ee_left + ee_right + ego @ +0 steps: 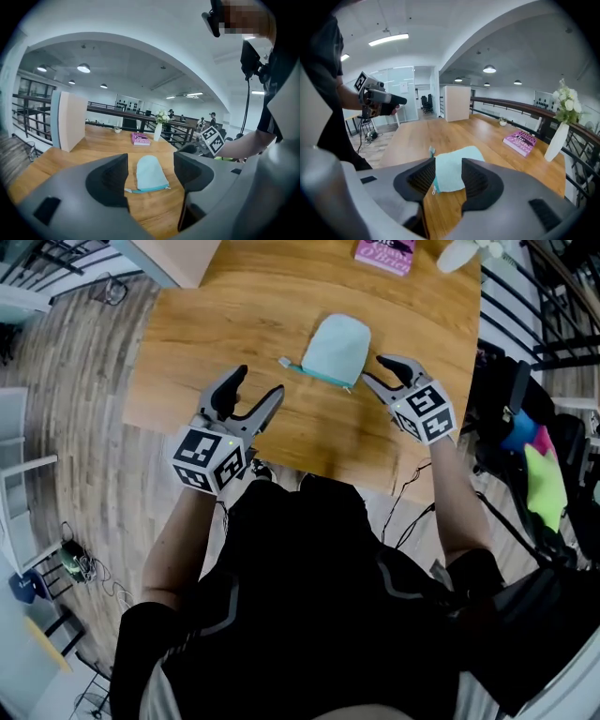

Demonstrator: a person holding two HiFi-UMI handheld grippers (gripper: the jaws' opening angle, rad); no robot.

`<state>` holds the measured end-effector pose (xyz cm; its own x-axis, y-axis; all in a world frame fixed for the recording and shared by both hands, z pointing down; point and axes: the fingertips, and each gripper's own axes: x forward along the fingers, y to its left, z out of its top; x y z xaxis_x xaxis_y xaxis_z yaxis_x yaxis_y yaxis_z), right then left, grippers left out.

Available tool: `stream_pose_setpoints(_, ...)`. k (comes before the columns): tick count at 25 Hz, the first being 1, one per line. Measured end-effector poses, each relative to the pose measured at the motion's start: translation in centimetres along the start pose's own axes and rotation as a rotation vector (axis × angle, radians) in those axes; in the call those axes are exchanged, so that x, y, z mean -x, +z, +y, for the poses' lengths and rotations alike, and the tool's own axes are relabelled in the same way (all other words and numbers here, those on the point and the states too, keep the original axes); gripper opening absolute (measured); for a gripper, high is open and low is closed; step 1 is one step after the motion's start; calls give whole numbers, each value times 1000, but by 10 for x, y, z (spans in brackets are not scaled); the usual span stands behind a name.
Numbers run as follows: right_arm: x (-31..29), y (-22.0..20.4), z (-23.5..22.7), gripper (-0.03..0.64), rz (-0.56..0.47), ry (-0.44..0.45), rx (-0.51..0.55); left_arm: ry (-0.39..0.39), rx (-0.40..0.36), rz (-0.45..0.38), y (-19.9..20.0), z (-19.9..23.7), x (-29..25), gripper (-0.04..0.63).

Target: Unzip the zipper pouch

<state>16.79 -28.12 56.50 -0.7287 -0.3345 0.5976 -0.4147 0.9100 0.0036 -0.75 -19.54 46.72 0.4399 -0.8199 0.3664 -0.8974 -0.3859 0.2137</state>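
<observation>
1. Light wooden table (234,334), seen from above in the head view. The person stands at its near edge.
2. Pale mint fabric zipper pouch (337,348) lies flat on the table between the two grippers, touched by neither. Its rounded end points away from the person.
3. A teal zipper strip (319,374) runs along the pouch's near edge. A small pale tab (284,362) sticks out at the left end.
4. Left gripper (258,382) is near the pouch, on its left and apart from it. Its jaws stand wide apart and hold nothing. In the left gripper view the pouch (150,173) shows on the table beyond the gap, with wood visible all round it.
5. Right gripper (377,371) is just beside the pouch's right corner. Its jaws are spread and clamp nothing. In the right gripper view the pouch (459,153) shows through the gap, and I cannot tell whether a jaw tip grazes the fabric.
6. Each gripper carries a cube with square black-and-white markers (208,460).
7. A pink book (384,254) lies flat at the far edge of the table, well apart from the pouch.
8. A white vase of pale flowers (558,140) stands upright near the book.
</observation>
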Motion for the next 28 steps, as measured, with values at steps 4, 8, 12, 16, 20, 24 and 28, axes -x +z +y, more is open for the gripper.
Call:
stream_pose_setpoints(4,-22,-33,3,171,84,55,48,-14,37,24,-20,-2,-11,313)
stream_pose_setpoints(8,-40,-59,9,167,159,108,133,-10,55,57,-39,-4,-19,313)
stream_pose_setpoints(12,-58,-77,20,166,233,194,238,6,94,73,-51,-2,-22,313)
stream_pose_setpoints(16,-71,-85,24,143,241,235,315,21,124,78,-57,0,-20,295)
stream_pose_setpoints(20,-84,-93,29,146,264,288,380,48,110,94,-66,4,-20,295)
stream_pose_setpoints(24,-89,-105,32,152,297,320,408,51,112,112,-74,4,-21,295)
stream_pose_setpoints(28,-92,-111,33,122,300,343,420,54,111,125,-78,4,-21,295)
